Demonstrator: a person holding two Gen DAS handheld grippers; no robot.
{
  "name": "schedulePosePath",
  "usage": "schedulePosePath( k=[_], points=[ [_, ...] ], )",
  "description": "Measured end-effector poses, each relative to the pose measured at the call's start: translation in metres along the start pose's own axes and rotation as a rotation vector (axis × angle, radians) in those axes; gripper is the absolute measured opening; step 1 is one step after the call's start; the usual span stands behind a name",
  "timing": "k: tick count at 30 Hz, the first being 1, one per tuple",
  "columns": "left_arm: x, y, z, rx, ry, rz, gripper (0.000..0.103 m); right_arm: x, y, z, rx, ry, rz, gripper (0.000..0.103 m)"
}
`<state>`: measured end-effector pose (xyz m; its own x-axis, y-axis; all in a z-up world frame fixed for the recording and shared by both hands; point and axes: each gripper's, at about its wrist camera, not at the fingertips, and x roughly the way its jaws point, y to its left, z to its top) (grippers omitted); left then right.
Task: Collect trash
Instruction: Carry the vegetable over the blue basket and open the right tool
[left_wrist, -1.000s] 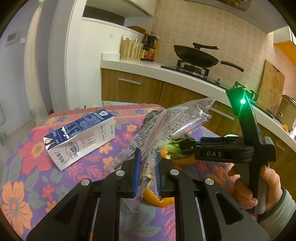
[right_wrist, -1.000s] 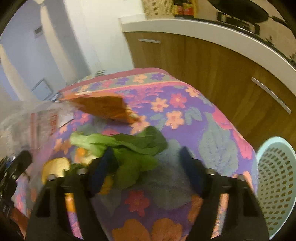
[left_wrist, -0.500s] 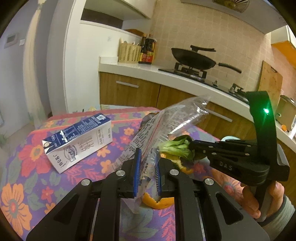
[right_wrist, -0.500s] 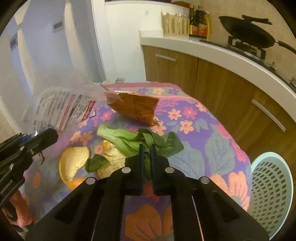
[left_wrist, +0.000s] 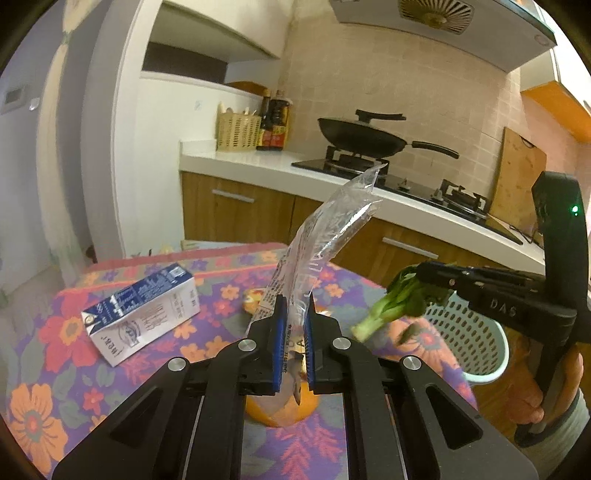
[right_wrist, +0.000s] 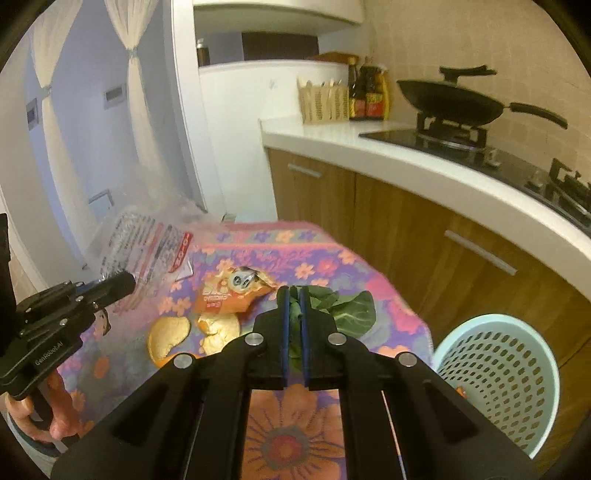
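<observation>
My left gripper (left_wrist: 294, 299) is shut on a clear printed plastic wrapper (left_wrist: 328, 229), its jaws still closing tighter, and the wrapper stands up above the floral table. My right gripper (right_wrist: 294, 291) is shut on a green leafy vegetable (right_wrist: 351, 310). In the left wrist view the vegetable (left_wrist: 391, 306) hangs stalk-down from the right gripper (left_wrist: 421, 269), in the air near the table's right edge. A pale blue perforated basket (right_wrist: 517, 362) stands on the floor just beyond that edge. In the right wrist view the left gripper (right_wrist: 125, 282) holds the wrapper (right_wrist: 147, 243) at the left.
On the floral tablecloth (right_wrist: 295, 443) lie a blue-and-white milk carton (left_wrist: 142, 315), an orange snack packet (right_wrist: 229, 295) and two orange peels (right_wrist: 168, 334). A kitchen counter (right_wrist: 424, 166) with a wok and wooden cabinets runs behind the table.
My right gripper shut on the leafy vegetable and lifted it off the table, up and to the right. My left gripper rose a little with the wrapper.
</observation>
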<state>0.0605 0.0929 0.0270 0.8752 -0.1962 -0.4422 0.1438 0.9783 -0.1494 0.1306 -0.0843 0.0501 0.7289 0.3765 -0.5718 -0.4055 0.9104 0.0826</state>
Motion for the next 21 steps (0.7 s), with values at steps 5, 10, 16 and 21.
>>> schedulePosePath(
  k=[5, 10, 16, 21],
  points=[
    [0.001, -0.026, 0.009, 0.036, 0.004, -0.037, 0.004, -0.025, -0.023, -0.001, 0.039, -0.034, -0.014, 0.003],
    [0.011, -0.062, 0.013, 0.079, 0.023, -0.078, 0.004, -0.044, -0.059, -0.007, 0.095, -0.061, -0.047, 0.003],
    [0.039, -0.106, 0.015, 0.132, 0.069, -0.112, 0.000, -0.061, -0.115, -0.021, 0.185, -0.081, -0.096, 0.003],
    [0.042, -0.106, 0.022, 0.112, 0.079, -0.117, 0.000, -0.071, -0.161, -0.037, 0.256, -0.091, -0.138, 0.002]
  ],
)
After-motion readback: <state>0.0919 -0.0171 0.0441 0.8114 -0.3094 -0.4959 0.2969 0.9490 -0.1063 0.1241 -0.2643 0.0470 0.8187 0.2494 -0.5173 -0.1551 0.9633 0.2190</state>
